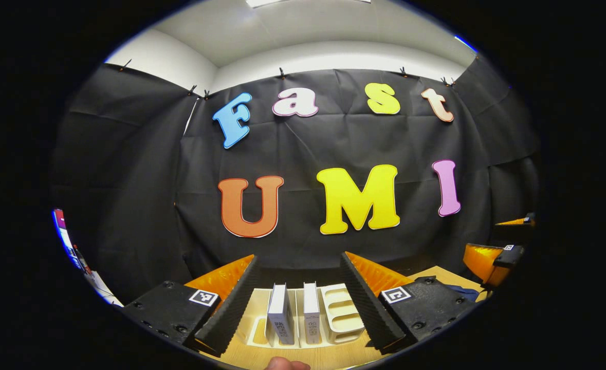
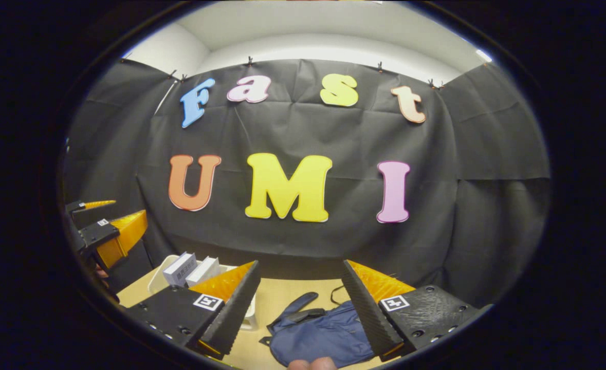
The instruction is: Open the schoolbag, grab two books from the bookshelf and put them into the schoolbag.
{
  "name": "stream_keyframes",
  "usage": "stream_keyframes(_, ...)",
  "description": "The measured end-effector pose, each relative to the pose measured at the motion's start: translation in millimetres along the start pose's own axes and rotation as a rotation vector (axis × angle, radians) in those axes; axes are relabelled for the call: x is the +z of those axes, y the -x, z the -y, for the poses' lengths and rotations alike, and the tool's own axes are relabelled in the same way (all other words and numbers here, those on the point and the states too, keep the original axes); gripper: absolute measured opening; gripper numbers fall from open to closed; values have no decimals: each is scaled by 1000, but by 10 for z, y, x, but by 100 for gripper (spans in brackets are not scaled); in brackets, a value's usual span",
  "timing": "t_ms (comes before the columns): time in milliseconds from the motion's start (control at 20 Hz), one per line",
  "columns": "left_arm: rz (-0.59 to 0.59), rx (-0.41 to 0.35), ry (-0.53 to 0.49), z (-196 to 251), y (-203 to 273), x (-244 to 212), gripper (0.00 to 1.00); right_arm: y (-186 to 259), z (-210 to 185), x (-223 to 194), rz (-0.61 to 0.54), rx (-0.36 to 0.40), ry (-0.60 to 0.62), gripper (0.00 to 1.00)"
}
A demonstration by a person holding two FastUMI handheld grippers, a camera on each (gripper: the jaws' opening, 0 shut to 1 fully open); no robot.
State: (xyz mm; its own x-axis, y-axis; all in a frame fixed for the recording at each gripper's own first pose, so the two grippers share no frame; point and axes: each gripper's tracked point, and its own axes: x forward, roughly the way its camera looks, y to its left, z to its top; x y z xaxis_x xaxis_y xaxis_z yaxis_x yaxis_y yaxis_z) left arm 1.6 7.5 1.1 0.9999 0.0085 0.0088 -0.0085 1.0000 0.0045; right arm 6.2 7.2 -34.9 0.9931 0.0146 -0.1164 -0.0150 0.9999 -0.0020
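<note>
1. While I hold both tools above the light wooden bench (image 2: 292,300), my left hand-held gripper (image 1: 298,295) is released, its fingers spread wide.
2. Two upright white books (image 1: 296,313) stand in the cream slotted bookshelf (image 1: 341,313) ahead of it.
3. My right hand-held gripper (image 2: 300,303) is released too.
4. The dark blue fabric schoolbag (image 2: 318,334) lies flat near the bench's front edge.
</note>
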Motion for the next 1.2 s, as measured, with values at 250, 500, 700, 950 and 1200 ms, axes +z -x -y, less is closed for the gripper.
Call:
stream_keyframes(250,-5,3,-2,-17,-14,-36,99,-65,-122,-642,-179,51,21,95)
stream_keyframes(500,-16,17,-4,-78,2,-96,99,-64,-320,-1686,-470,104,76,96)
stream_keyframes(700,-39,36,-4,-170,44,-190,99,-2,-349,-2299,-650,114,105,96)
stream_keyframes(950,-65,67,-9,-305,77,-291,99,-13,-435,-3014,-809,125,214,96)
stream_keyframes(1200,-79,85,-11,-410,98,-320,99,-101,-364,-3531,-902,79,323,99)
